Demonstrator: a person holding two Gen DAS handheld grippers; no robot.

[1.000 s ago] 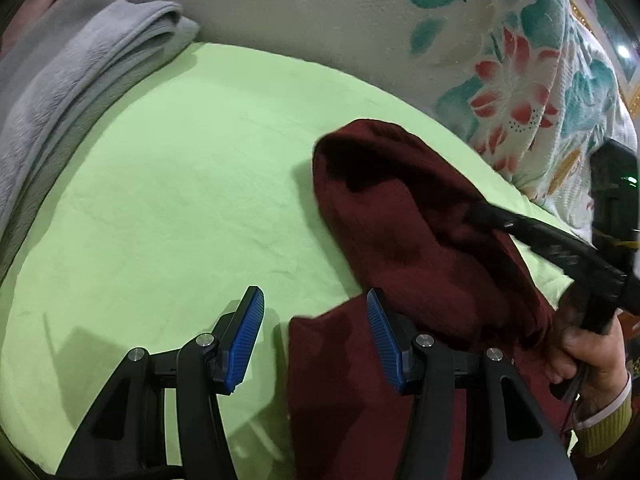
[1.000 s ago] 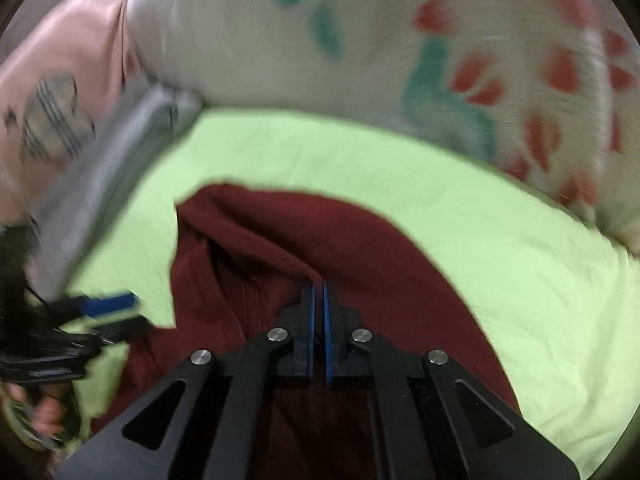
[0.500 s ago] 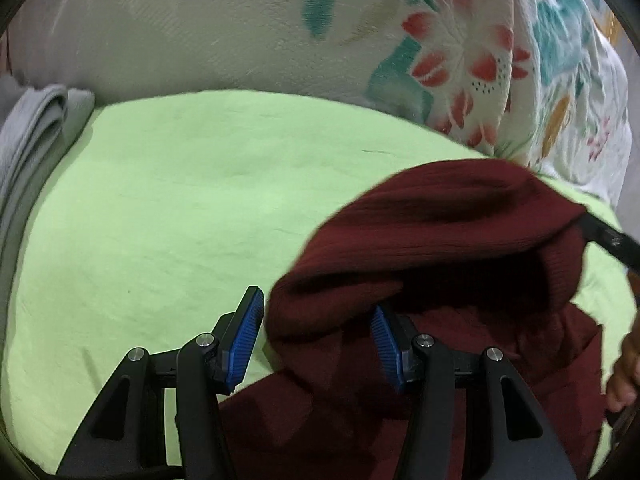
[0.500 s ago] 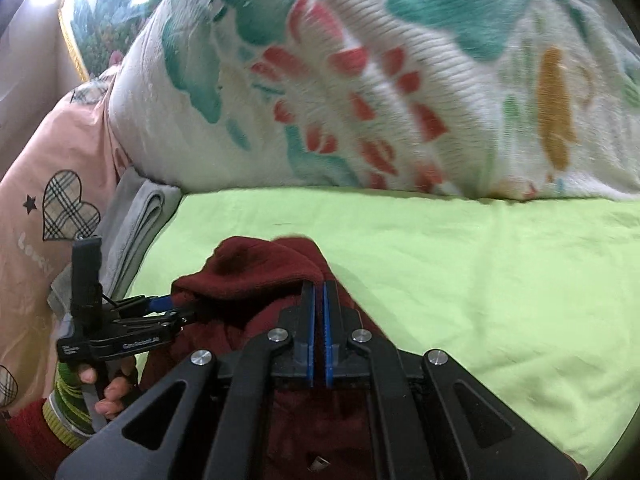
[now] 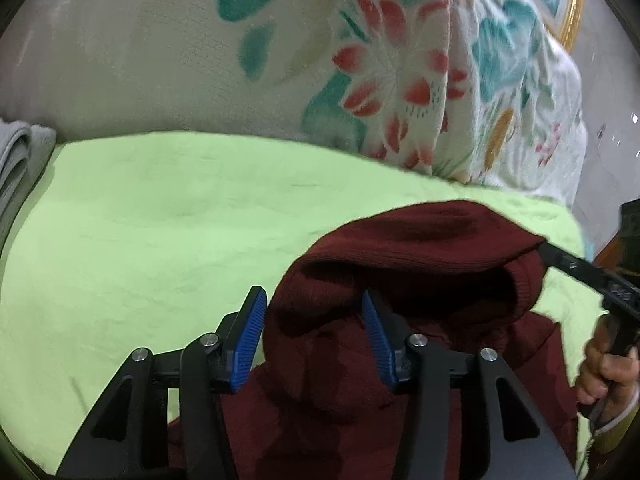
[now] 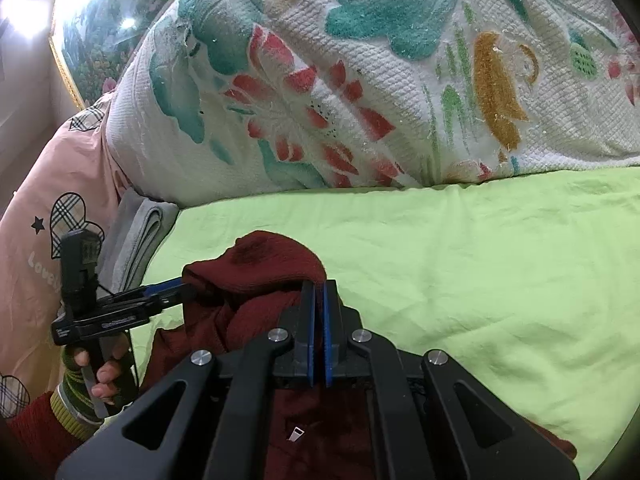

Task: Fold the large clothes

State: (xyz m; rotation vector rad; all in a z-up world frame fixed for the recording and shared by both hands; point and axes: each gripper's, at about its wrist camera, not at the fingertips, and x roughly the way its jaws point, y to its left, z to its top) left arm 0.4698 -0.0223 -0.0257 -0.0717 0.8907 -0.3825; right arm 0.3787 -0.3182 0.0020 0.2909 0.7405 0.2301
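- The dark red sweater [image 5: 400, 272] lay bunched on the green sheet [image 5: 160, 220], its upper part lifted into a fold between the two tools.
- The right tongs [image 6: 319, 292] were closed tight, pinching an edge of the sweater.
- The left tongs [image 5: 316, 320] were closing, the fold's edge between the blue pads [image 5: 248, 340]; whether they pressed on it was unclear.
- A hand [image 6: 106, 376] in a striped cuff held the left tool.
- A flowered blanket [image 6: 360, 80] was heaped behind the sheet, with a folded grey towel [image 6: 136, 236] at its left end.
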